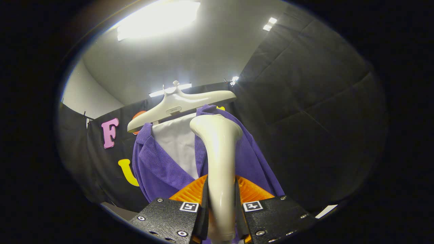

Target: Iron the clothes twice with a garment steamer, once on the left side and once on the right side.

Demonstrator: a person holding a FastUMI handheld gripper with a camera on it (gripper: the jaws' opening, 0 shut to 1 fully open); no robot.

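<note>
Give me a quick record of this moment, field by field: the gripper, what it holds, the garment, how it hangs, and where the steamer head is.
gripper: jaws shut on the steamer handle
held tool: garment steamer, cream, upright between the jaws
garment: purple jacket, open front, white lining showing
support: white hanger, above the jacket
steamer head: at the jacket's collar, just below the hanger; contact cannot be told

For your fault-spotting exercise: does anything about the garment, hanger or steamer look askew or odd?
The white hanger sits tilted, one end lower, so the purple jacket hangs lopsided. The steamer, clamped in the gripper, looks undamaged.
</note>
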